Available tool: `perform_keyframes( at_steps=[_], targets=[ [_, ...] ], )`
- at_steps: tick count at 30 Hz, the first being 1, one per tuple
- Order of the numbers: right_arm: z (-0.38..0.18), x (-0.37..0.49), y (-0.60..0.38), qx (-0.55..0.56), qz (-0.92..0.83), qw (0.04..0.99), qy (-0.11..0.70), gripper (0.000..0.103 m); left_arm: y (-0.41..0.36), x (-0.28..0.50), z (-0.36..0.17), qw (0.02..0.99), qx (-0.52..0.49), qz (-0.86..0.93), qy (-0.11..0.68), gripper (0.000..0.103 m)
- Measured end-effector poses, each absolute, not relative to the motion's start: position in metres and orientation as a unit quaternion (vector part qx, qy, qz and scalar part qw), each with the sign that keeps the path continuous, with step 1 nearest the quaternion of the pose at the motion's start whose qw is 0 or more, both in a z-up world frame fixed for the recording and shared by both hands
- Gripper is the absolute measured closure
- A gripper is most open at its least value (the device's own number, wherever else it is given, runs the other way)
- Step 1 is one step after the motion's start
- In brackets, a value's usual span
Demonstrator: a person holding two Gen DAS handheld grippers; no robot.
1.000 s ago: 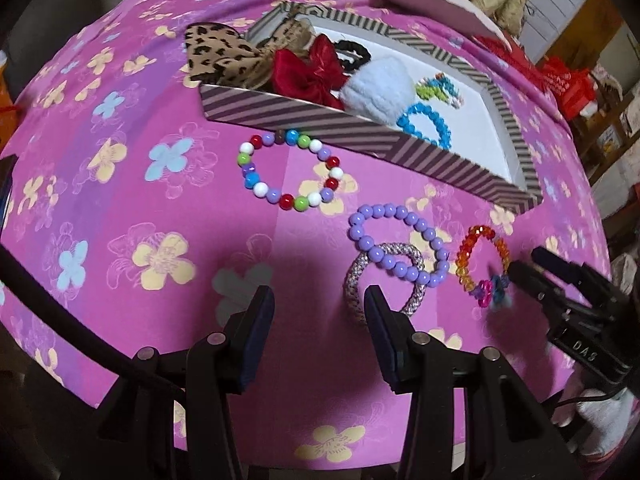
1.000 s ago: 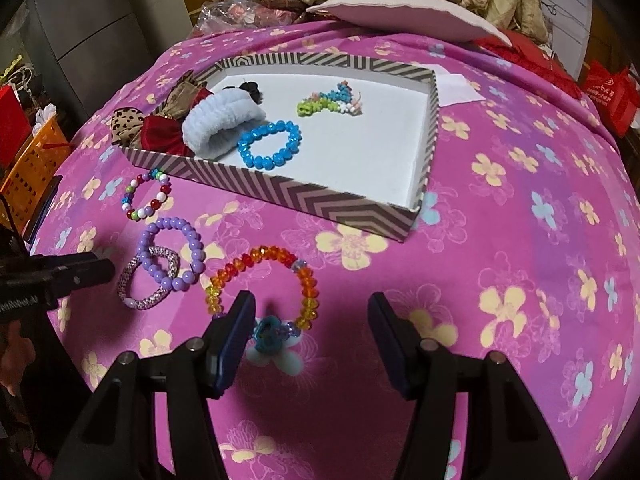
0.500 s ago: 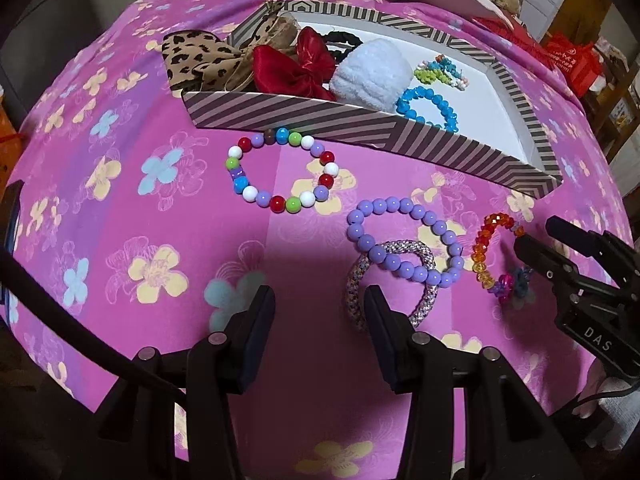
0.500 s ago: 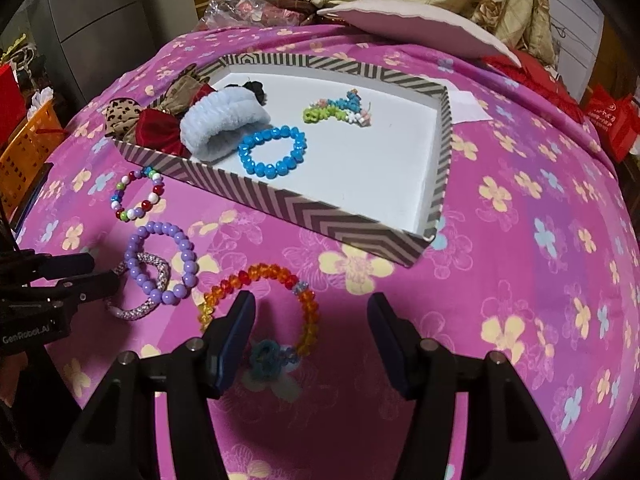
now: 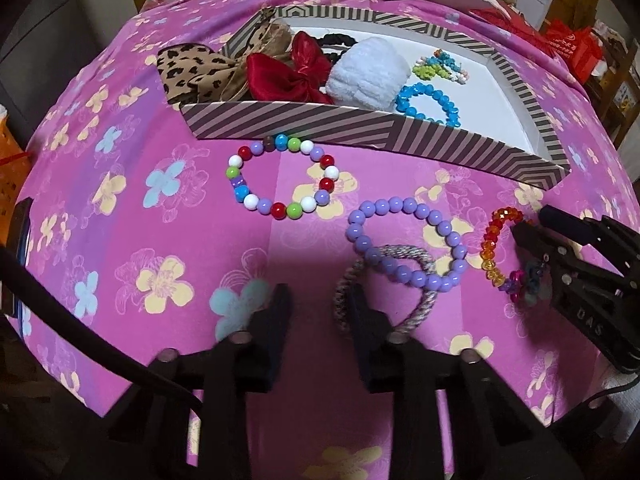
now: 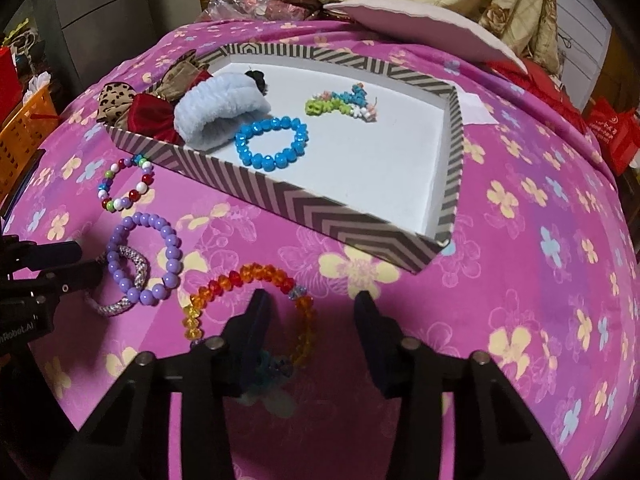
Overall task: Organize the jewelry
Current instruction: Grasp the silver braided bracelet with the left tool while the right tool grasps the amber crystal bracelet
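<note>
Left gripper (image 5: 316, 308) hangs released, its right finger over the woven bracelet (image 5: 384, 288) (partly under the purple bead bracelet (image 5: 404, 240)). Right gripper (image 6: 308, 320) is nearer its target, spread, straddling the orange bead bracelet's (image 6: 244, 304) right side, the striped box (image 6: 320, 208) ahead.

Pink flowered cloth (image 6: 520, 280), striped tray (image 6: 320, 204), four bracelets lying loose beside it, white pad (image 6: 420, 24) behind
</note>
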State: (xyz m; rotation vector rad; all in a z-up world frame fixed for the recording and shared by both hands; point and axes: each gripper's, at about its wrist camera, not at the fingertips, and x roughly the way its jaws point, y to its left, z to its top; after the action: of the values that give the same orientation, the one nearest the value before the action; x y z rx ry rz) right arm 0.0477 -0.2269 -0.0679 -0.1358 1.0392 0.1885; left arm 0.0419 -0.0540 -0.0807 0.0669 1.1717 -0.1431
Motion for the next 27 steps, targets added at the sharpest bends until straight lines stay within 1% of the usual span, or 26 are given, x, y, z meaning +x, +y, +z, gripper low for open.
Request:
perform_keyframes(
  at_steps=[1, 3, 5, 6, 10, 13, 19, 27],
  targets=[
    [-0.068, 0.048, -0.226, -0.068, 0.092, 0.862, 0.495, 0.074, -0.055, 0.042, -0.081, 0.831, 0.032, -0.070, 0.552, 0.079],
    [-0.068, 0.047, -0.223, -0.075, 0.096, 0.861, 0.493, 0.086, -0.055, 0.042, -0.081, 0.831, 0.026, -0.080, 0.550, 0.088],
    [-0.067, 0.046, -0.221, -0.084, 0.097, 0.862, 0.490, 0.092, -0.054, 0.041, -0.081, 0.831, 0.023, -0.090, 0.549, 0.088],
    [-0.067, 0.044, -0.220, -0.089, 0.097, 0.863, 0.489, 0.093, -0.054, 0.041, -0.081, 0.830, 0.021, -0.095, 0.549, 0.088],
    [-0.062, 0.038, -0.223, -0.084, 0.096, 0.868, 0.480, 0.093, -0.045, 0.038, -0.079, 0.823, 0.007, -0.110, 0.557, 0.088],
    [-0.053, 0.033, -0.227, -0.082, 0.096, 0.873, 0.472, 0.093, -0.037, 0.034, -0.072, 0.825, 0.016, -0.108, 0.554, 0.088],
    [-0.033, 0.027, -0.232, -0.083, 0.092, 0.882, 0.454, 0.093, -0.021, 0.026, -0.052, 0.839, 0.031, -0.095, 0.534, 0.088],
    [-0.015, 0.021, -0.232, -0.077, 0.102, 0.889, 0.440, 0.093, -0.009, 0.024, -0.026, 0.854, 0.011, -0.092, 0.513, 0.088]
  ],
)
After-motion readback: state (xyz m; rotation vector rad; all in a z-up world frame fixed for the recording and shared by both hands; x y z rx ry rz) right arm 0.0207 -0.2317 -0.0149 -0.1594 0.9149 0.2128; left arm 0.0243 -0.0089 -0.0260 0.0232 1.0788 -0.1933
